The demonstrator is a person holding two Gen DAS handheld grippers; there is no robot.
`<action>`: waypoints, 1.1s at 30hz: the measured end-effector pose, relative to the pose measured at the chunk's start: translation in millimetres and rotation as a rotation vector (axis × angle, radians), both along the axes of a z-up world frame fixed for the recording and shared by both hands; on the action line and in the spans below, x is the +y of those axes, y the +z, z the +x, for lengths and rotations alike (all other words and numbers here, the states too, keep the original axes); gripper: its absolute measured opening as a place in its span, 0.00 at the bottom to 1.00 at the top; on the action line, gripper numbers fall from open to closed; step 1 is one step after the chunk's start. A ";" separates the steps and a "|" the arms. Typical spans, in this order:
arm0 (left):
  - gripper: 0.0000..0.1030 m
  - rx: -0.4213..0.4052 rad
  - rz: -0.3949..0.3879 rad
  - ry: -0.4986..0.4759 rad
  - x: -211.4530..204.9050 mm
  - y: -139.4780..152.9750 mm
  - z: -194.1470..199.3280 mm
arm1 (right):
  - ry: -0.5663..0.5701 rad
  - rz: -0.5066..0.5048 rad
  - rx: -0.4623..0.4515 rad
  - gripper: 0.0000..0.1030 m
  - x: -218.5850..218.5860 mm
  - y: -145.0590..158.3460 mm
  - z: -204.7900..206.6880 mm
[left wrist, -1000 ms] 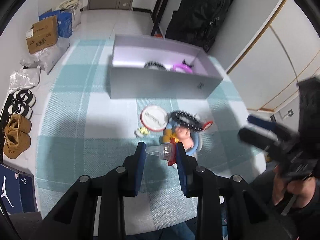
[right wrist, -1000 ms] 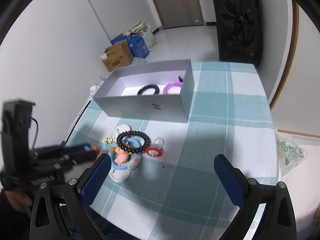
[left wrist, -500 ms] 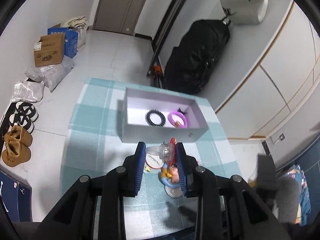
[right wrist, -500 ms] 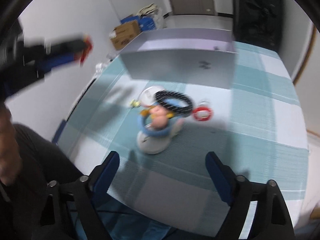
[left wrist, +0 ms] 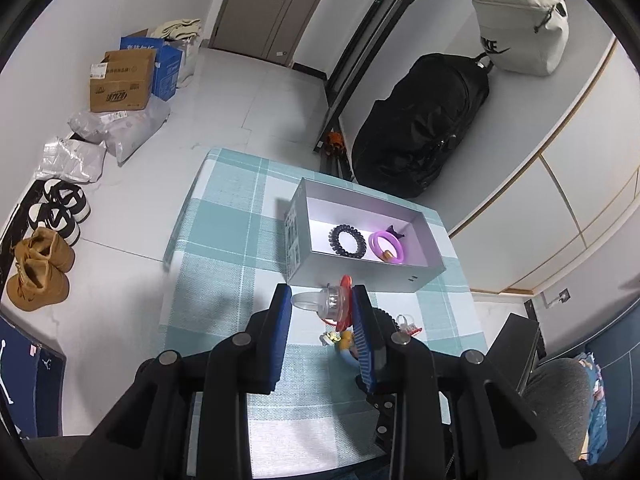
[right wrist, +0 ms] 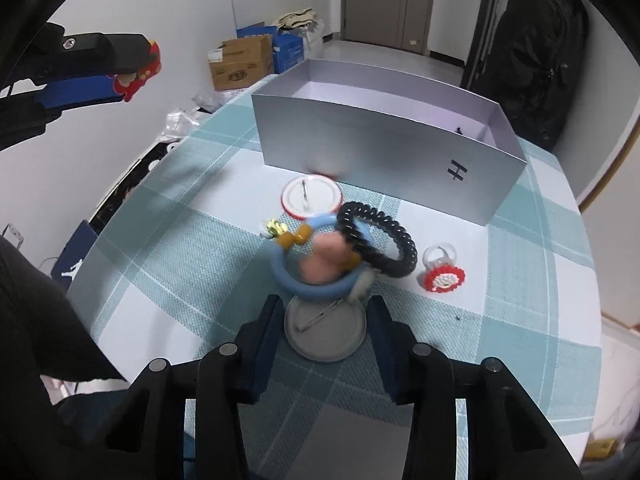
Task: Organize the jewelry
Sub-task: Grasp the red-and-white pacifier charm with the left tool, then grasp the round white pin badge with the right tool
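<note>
My left gripper (left wrist: 322, 308) pinches a clear plastic ring with a red flower top (left wrist: 335, 300), held in the air near the front wall of the grey box (left wrist: 360, 278); from the right wrist view only the red flower shows at its fingertips. The ring looks light, hard and slick, and the clear band pokes out to one side, so I judge the hold sits on the flower disc and could twist if bumped.

My right gripper (right wrist: 326, 326) is closing around the grey round base (right wrist: 325, 330) of a small figurine stand; the jaws flank the base, and I can't tell whether they touch it yet. On the stand hang a blue bangle (right wrist: 316, 258) and a black coil hair tie (right wrist: 378, 242). The stand looks top-heavy: bangle stiff, coil springy and loose, likely to slide off if tipped. Taking the base low and keeping it upright seems best.

The box already holds a black coil tie (left wrist: 348, 240) and a purple bangle (left wrist: 386, 246). A second flower ring (right wrist: 442, 270) and a white round badge (right wrist: 310, 196) lie on the checked tablecloth (right wrist: 520, 280).
</note>
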State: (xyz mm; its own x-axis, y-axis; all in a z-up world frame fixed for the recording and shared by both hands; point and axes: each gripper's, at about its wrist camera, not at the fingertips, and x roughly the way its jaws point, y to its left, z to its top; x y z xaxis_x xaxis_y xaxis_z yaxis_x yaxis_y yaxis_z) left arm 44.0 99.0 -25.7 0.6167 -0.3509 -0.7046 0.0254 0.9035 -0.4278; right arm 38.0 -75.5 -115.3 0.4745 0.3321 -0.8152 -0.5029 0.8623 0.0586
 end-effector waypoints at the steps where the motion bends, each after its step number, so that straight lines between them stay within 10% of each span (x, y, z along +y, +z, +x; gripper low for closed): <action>1: 0.24 -0.001 -0.004 0.002 0.8 0.4 0.2 | 0.001 -0.004 -0.002 0.41 0.4 0.1 -0.3; 33: 0.24 0.013 0.063 -0.021 -29.0 -3.4 3.8 | -0.047 0.250 0.158 0.41 -73.4 27.2 -4.8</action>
State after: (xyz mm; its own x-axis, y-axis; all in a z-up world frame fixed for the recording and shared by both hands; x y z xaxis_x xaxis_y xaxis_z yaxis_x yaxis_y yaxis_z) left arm 47.7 70.0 -29.1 0.6005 -0.3185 -0.7334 0.0392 0.9279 -0.3708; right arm 33.2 -148.9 -88.2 0.3675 0.5126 -0.7760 -0.4304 0.8334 0.3467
